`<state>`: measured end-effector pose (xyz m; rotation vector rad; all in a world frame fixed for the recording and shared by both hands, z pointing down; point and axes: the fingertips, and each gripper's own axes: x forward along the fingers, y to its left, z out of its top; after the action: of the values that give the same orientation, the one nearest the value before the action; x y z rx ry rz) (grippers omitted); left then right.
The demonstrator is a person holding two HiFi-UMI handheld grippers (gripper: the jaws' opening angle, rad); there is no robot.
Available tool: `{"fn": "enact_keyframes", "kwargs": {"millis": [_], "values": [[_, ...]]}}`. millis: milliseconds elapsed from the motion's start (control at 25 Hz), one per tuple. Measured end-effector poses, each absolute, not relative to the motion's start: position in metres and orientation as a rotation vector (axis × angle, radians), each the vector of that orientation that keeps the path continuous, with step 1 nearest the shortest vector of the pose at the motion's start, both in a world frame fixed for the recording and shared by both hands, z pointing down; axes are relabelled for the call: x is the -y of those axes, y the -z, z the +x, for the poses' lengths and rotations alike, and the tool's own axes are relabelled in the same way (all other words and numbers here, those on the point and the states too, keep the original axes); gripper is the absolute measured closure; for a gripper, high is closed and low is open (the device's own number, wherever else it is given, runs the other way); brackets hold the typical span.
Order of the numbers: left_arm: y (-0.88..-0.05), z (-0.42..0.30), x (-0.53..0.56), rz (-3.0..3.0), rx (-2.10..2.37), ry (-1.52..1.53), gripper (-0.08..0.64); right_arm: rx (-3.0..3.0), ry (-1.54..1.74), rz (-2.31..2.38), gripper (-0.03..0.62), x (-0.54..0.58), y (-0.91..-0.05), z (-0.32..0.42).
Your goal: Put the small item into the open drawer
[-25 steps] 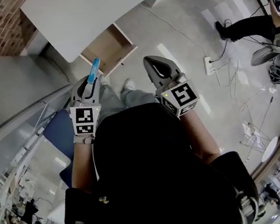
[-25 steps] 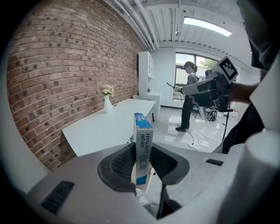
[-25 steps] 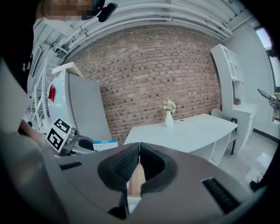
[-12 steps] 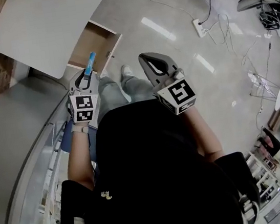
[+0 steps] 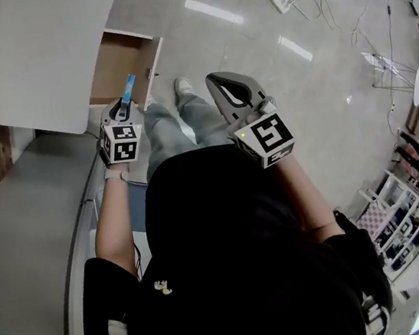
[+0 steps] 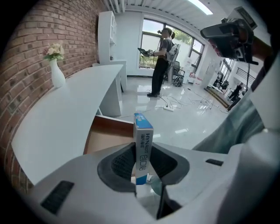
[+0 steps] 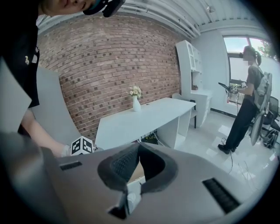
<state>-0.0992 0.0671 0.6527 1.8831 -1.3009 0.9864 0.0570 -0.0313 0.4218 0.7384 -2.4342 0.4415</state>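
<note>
The left gripper (image 6: 143, 148) has its jaws clamped on a slim white-and-blue cardboard box (image 6: 143, 133). They pinch its two broad faces near the lower end, so most of the box stands upright above the jaw tips. In the head view the left gripper (image 5: 125, 105) is held out in front of the person's legs, with the box (image 5: 130, 89) poking forward from it.

The box looks light and stiff, though thin card would probably dent under a hard squeeze. Its glossy faces could slip, so the grip low across the flat sides seems sound. Releasing it should need only a small parting of the jaws.

The right gripper (image 5: 221, 84) is held alongside. Its jaws are closed tip to tip with nothing between them (image 7: 138, 146).

Beyond the box lies the open brown wooden drawer (image 6: 105, 138), pulled out from under the curved white desk (image 6: 65, 118). The box is near the drawer (image 5: 121, 63) but apart from it, short of its front edge and not yet over the cavity.
</note>
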Motion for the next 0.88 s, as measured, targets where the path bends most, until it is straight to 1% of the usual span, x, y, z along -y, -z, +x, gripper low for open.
{"fn": "enact_keyframes", "kwargs": {"millis": [560,880], "values": [[-0.758,-0.096,-0.076,1.858,1.062,-1.182,0.462,2.299,-0.528,0.884,0.58,0.01,-0.451,0.08],[-0.79,-0.094,-0.081,1.856,0.997,-1.252,0.462,2.243,-0.554,0.943,0.58,-0.002,-0.459,0.094]]}}
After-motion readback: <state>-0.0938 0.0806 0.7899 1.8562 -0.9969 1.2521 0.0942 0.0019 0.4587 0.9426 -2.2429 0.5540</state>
